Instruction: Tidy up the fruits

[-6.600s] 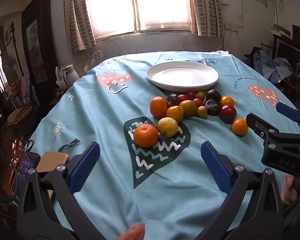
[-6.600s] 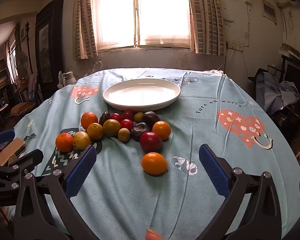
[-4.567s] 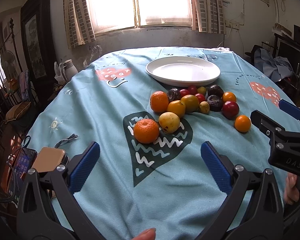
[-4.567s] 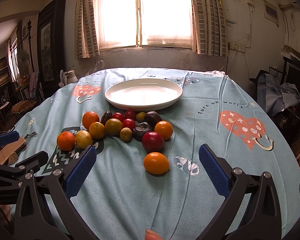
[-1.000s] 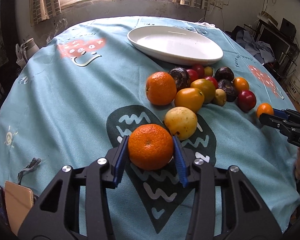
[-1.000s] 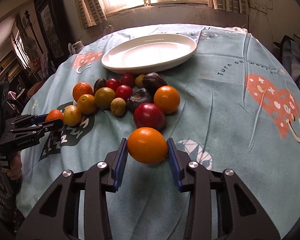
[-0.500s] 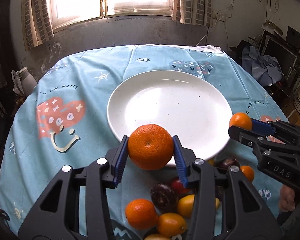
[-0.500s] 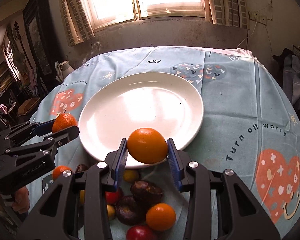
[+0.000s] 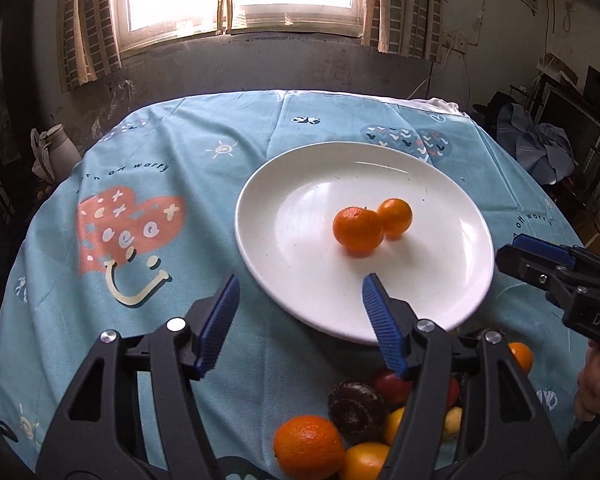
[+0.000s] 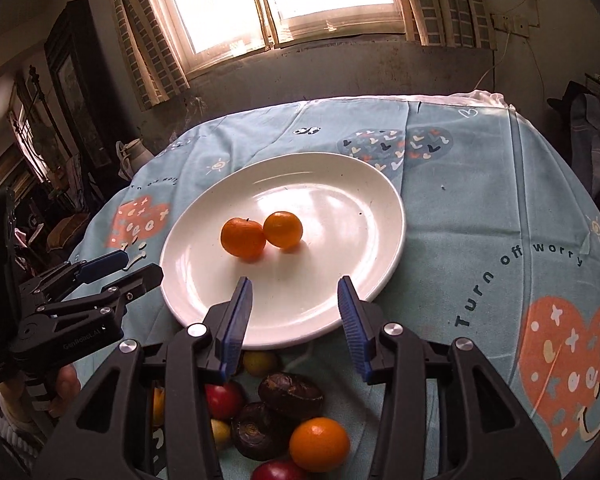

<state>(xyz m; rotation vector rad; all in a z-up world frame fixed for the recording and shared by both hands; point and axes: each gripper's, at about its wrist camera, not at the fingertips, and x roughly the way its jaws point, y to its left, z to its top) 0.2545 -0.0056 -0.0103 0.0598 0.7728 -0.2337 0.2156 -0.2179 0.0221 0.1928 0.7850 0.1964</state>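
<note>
Gaping wide and empty, both tongs (image 9: 298, 292) (image 10: 295, 292) partly hide the loose fruit (image 10: 290, 394) below the plate (image 10: 376, 272)

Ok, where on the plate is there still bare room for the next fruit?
On the white plate, the two oranges touch near the centre. Bare patches: the near part between them and the right tongs, the right side, and the far rim. The pile of fruit just below the near rim is crowded.
</note>
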